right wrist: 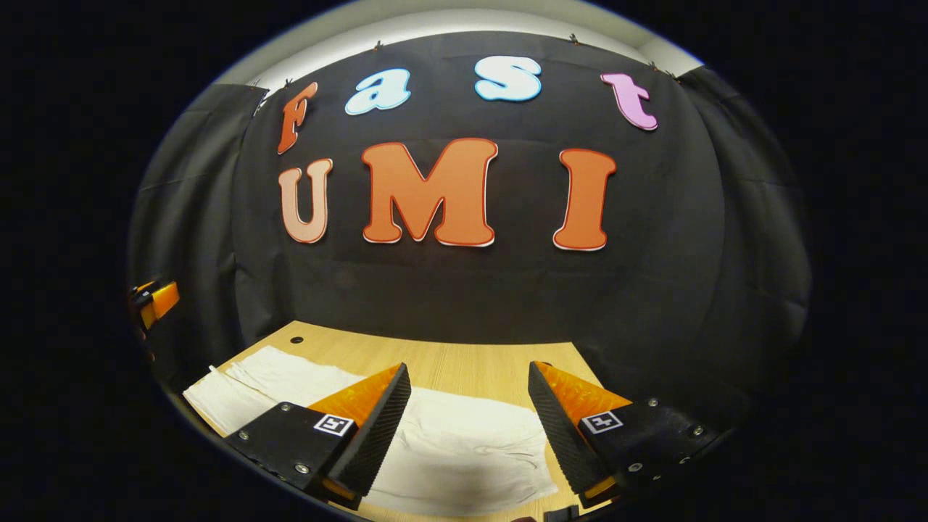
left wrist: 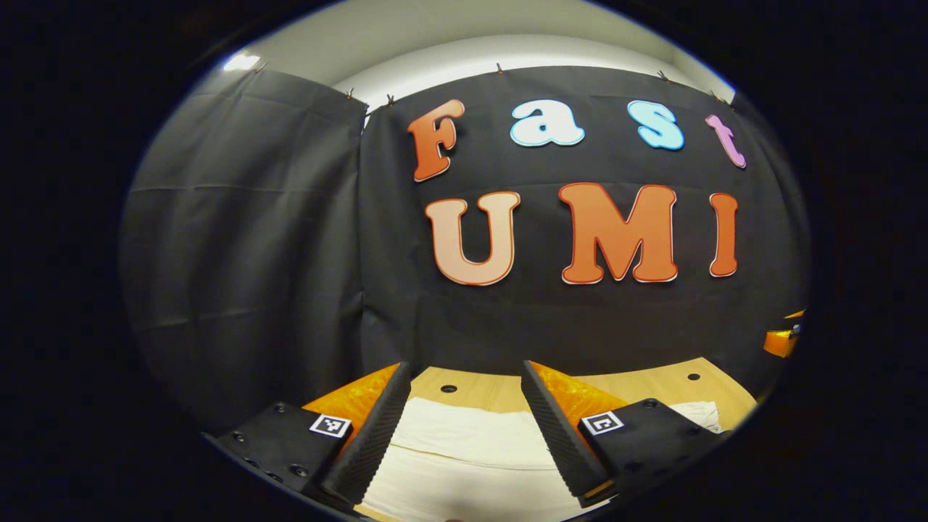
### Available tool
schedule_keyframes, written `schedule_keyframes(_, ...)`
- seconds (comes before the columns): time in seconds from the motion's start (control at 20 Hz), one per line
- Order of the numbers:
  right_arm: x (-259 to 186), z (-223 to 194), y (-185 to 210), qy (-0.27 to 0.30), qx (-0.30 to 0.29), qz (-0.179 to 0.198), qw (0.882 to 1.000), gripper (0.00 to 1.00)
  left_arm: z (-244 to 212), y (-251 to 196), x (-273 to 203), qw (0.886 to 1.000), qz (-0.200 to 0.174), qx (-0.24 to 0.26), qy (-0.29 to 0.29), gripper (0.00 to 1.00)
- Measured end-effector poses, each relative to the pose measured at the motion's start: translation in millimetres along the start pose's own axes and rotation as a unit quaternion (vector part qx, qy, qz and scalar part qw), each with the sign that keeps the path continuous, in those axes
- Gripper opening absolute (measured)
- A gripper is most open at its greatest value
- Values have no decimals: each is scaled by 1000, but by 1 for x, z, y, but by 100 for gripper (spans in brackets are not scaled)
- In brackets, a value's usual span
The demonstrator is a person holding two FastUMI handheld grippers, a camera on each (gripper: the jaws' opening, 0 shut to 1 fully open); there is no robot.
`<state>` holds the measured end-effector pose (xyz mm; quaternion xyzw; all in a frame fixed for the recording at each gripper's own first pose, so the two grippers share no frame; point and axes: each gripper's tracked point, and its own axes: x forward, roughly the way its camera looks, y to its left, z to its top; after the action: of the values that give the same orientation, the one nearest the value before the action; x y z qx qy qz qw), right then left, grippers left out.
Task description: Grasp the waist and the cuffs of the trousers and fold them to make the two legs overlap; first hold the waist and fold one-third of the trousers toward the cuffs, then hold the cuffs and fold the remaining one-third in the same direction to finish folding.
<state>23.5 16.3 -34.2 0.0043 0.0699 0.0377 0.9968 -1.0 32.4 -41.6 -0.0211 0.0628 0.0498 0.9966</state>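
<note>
Both tongs gape wide and hold nothing: the left tongs and right tongs hover above white trousers lying flat on the table. The cloth looks spread out, so I judge every fold is yet to do.

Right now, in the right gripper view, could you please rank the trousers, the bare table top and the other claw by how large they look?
1. Trousers, spread widest across the table.
2. Bare table top; not far behind, so the order of these two is unsure.
3. Left claw, a small piece at the left edge, farther off, so its true size is unsure.
</note>
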Motion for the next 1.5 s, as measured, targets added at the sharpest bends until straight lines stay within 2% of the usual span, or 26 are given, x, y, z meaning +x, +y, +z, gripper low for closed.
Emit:
schedule_keyframes(0.15, 5, -27, -6, 52, 31, -3, 998, 98, -30, 34, 3, 998, 27, -17, 48, 100)
schedule_keyframes(0.35, 14, -58, -20, 114, 87, -19, 989, 98, -71, 80, 13, 991, 58, -50, 111, 100)
schedule_keyframes(0.5, 21, -80, -32, 153, 112, -44, 981, 97, -109, 118, 22, 978, 84, -79, 172, 100)
schedule_keyframes(0.65, 23, -103, -40, 197, 143, -59, 968, 96, -153, 152, 23, 958, 106, -113, 240, 98)
schedule_keyframes(0.7, 25, -111, -42, 210, 153, -66, 963, 95, -169, 161, 29, 950, 116, -127, 261, 98)
schedule_keyframes(0.85, 29, -134, -49, 244, 173, -86, 950, 95, -220, 187, 27, 914, 137, -182, 336, 97)
schedule_keyframes(1.0, 36, -152, -54, 266, 192, -99, 940, 95, -263, 195, 31, 877, 156, -234, 390, 99)
schedule_keyframes(1.15, 34, -165, -53, 288, 219, -105, 926, 92, -301, 194, 24, 830, 166, -302, 440, 96)
schedule_keyframes(1.35, 43, -177, -53, 304, 261, -118, 909, 91, -327, 197, 10, 794, 187, -354, 456, 100)
schedule_keyframes(1.5, 44, -184, -48, 312, 308, -116, 891, 90, -345, 201, 6, 771, 194, -389, 465, 98)
